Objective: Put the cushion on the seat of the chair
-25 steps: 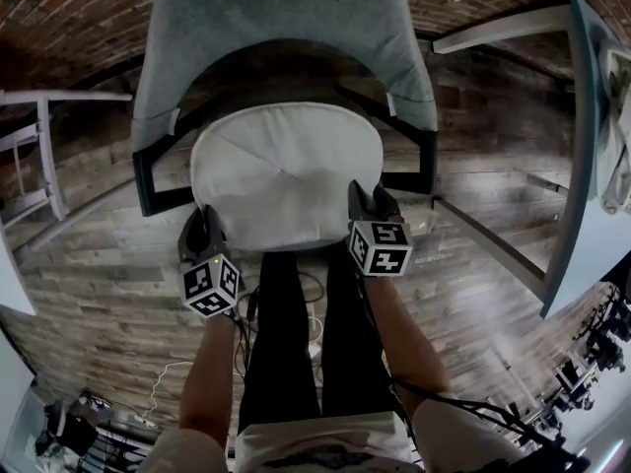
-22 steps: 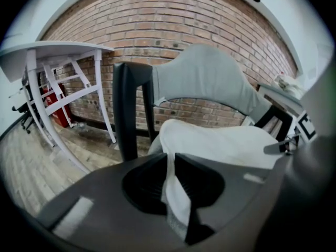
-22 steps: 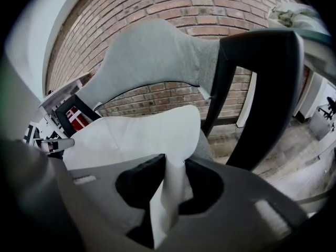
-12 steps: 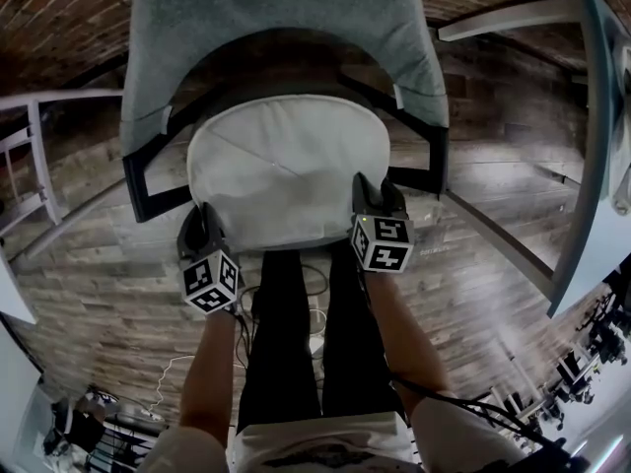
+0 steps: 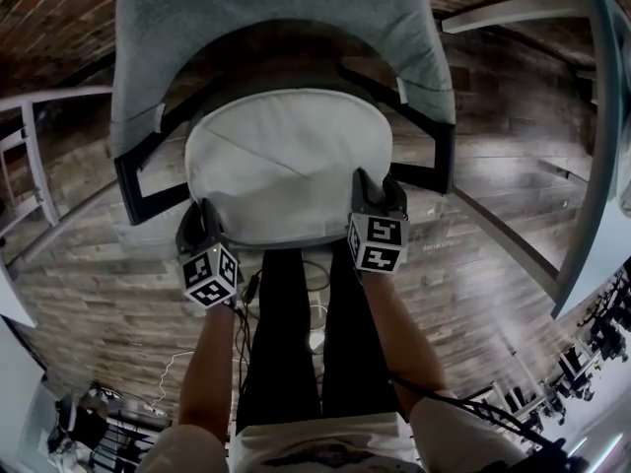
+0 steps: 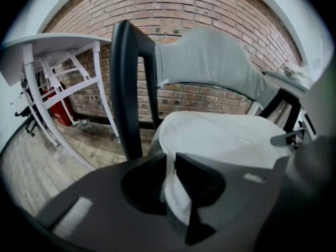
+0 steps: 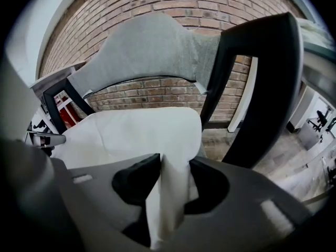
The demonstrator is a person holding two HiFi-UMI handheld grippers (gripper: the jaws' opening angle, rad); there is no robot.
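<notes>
Mostly the chair's (image 5: 266,8) seat is lying out of sight under the white cushion (image 5: 286,161), which is covering it from the front edge back into the shadow beneath the grey backrest. Whether the cushion's rear edge is touching that backrest is hard to tell. The top of the backrest is running off the head view, and the chair's legs are not showing. From above, the marker cubes and gripper bodies are masking both sets of fingertips.

The left gripper (image 6: 169,167) is pinching the cushion's front left corner, its jaws standing close together on a thin fold of fabric. The right gripper (image 7: 173,167) is at the front right corner with its jaws opening. A thick fold of the cushion is standing between them, no longer squeezed.

Compared with a second ago, both grippers are sitting lower, the cushion is lying flatter on the seat, and the backrest is filling more of the head view.
</notes>
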